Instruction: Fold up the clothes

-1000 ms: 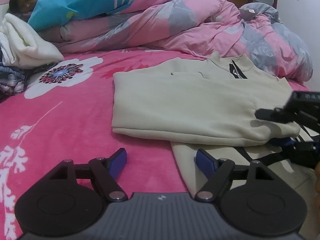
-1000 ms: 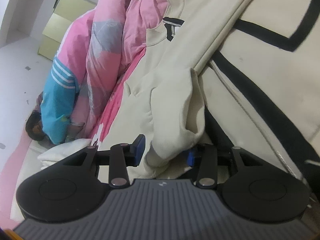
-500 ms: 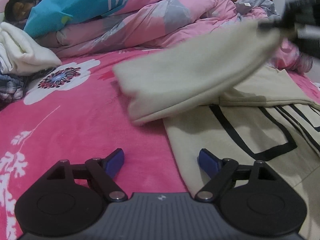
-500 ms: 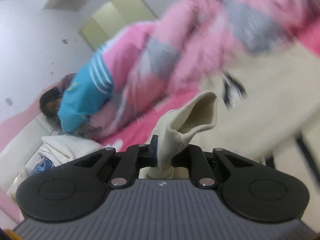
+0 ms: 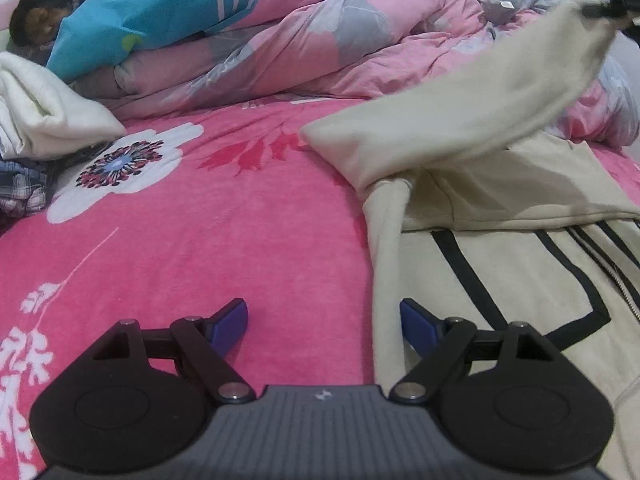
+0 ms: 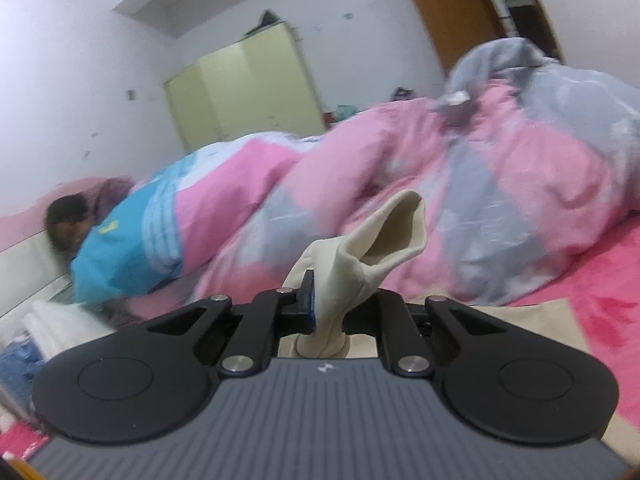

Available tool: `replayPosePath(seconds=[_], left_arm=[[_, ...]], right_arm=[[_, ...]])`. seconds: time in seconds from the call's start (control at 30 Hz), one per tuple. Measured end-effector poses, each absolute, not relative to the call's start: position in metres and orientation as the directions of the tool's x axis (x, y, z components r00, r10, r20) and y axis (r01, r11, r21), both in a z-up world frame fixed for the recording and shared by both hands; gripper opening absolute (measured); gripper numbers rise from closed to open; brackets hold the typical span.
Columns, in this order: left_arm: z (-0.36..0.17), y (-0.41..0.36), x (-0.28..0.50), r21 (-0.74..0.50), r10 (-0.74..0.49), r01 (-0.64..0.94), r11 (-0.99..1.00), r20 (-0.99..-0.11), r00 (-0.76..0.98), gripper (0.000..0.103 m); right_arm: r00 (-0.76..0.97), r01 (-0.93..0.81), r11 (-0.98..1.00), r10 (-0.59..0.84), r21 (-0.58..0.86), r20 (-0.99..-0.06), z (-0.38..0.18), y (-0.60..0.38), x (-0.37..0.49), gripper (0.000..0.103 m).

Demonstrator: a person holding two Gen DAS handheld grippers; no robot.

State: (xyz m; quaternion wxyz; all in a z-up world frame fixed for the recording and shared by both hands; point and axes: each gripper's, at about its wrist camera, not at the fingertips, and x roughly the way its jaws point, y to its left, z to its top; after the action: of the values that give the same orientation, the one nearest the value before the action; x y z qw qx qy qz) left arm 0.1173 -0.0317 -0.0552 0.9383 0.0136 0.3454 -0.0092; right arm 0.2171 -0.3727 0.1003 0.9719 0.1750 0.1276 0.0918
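A cream zip-front jacket (image 5: pixel 520 264) of soft, matte fleece-like cloth lies on the right half of a bed, its front marked with bold black angular stripes and a metal zipper running along the right edge. No brand or readable writing shows on it. One sleeve (image 5: pixel 460 120) is lifted off the body of the jacket and stretches up and to the right in a broad, slightly blurred band, its cuff pinched in the right gripper (image 6: pixel 332 308). In the right wrist view that cuff is bunched into thick folds between the closed blue-padded jaws, with the open mouth of the cuff flaring above them.

The left gripper (image 5: pixel 322 320) hovers low over the bed, its jaws spread wide and empty; the right blue pad sits over the jacket's left edge, the left pad over the bedcover.

The bedcover (image 5: pixel 180 240) is plush hot-pink fabric printed with white flowers, a dark-centred blossom and red leaf sprigs. Behind the jacket lies a puffy, crumpled quilt (image 5: pixel 320 48) in pink and grey patches with a small white tag, too small to read. On it rests a turquoise garment (image 5: pixel 160 4) with three white stripes. At far left sits a folded white fluffy blanket (image 5: pixel 44 112) above plaid cloth. A pale green wardrobe (image 6: pixel 240 92) stands by the white wall.
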Motion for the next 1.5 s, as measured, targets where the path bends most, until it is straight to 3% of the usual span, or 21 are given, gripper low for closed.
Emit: replayPosePath(seconds=[0.3,0.47,0.63,0.73,0.83,0.93,1.0,1.07,1.13,1.3,1.5], left_arm=[[-0.056,-0.035,0.12,0.061,0.007,0.043,0.997,-0.652,0.758,0.086],[-0.053,-0.031,0.123,0.064,0.018,0.032,0.997,-0.655,0.756,0.086],[-0.047,-0.057,0.135,0.206,0.069,0.071,0.976,-0.601,0.796,0.083],[-0.046,-0.08,0.148,0.31,0.079,0.116,0.944,-0.551,0.831,0.077],[-0.05,-0.103,0.163,0.404,0.081,0.158,0.901,-0.514,0.854,0.064],[-0.06,-0.12,0.169,0.489,0.077,0.198,0.849,-0.487,0.87,0.042],[-0.066,-0.127,0.169,0.526,0.061,0.222,0.821,-0.468,0.882,0.017],[-0.064,-0.125,0.16,0.534,0.062,0.196,0.823,-0.426,0.903,0.01],[-0.059,-0.119,0.152,0.525,0.073,0.149,0.838,-0.378,0.923,0.009],[-0.058,-0.093,0.152,0.386,0.039,0.15,0.91,-0.442,0.896,0.007],[-0.061,-0.099,0.147,0.427,0.012,0.202,0.881,-0.448,0.894,0.008]], right_arm=[[0.927,0.031,0.887,0.147,0.46,-0.345,0.044,-0.449,0.239,0.009],[0.917,0.026,0.862,0.181,0.507,-0.356,0.024,-0.468,0.236,0.009],[0.877,0.089,0.836,0.191,0.541,-0.44,-0.002,-0.489,0.24,0.009],[0.877,0.068,0.828,0.217,0.557,-0.429,-0.004,-0.489,0.238,0.009],[0.882,0.039,0.828,0.235,0.56,-0.409,0.001,-0.488,0.238,0.009],[0.886,0.018,0.817,0.254,0.576,-0.388,0.006,-0.49,0.238,0.009],[0.889,0.007,0.806,0.265,0.591,-0.372,0.008,-0.492,0.237,0.009],[0.893,-0.006,0.799,0.275,0.601,-0.357,0.01,-0.494,0.236,0.009],[0.896,-0.02,0.801,0.28,0.598,-0.345,0.012,-0.495,0.235,0.009],[0.878,0.015,0.796,0.279,0.605,-0.389,-0.011,-0.503,0.236,0.009],[0.848,0.081,0.787,0.268,0.611,-0.458,-0.043,-0.509,0.239,0.009]])
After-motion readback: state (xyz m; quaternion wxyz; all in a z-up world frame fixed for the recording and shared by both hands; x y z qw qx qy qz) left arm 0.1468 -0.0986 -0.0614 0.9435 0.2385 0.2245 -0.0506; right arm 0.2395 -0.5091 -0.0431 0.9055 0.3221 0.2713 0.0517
